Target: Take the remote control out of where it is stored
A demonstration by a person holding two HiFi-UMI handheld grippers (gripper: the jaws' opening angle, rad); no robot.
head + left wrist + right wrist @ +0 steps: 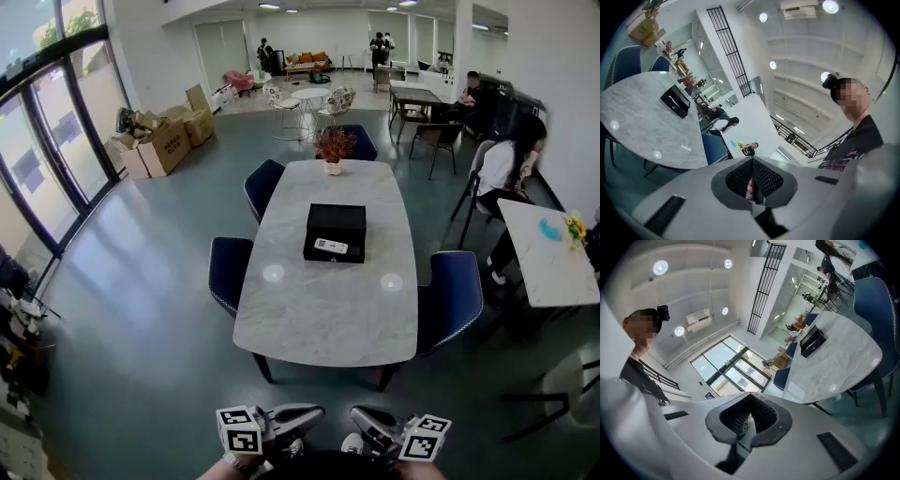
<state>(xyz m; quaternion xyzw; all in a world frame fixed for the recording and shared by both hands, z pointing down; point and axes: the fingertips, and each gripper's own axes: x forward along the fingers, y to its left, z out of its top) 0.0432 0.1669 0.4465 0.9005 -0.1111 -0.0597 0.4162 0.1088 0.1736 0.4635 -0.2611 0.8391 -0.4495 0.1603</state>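
My left claw [752, 185] and right claw [746, 422] are shut tight, holding nothing. The remote [330, 247] lies in the box [337, 217] on the table [319, 309], at 12 o'clock from my claws.

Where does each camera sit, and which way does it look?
Head view: on the person's head, looking down at the table and black box; left claw and right claw peek in below.
Left gripper view: rides the left claw, facing table and ceiling; shut jaws, person's torso.
Right gripper view: rides the right claw; likewise.
Shared: table, black box.
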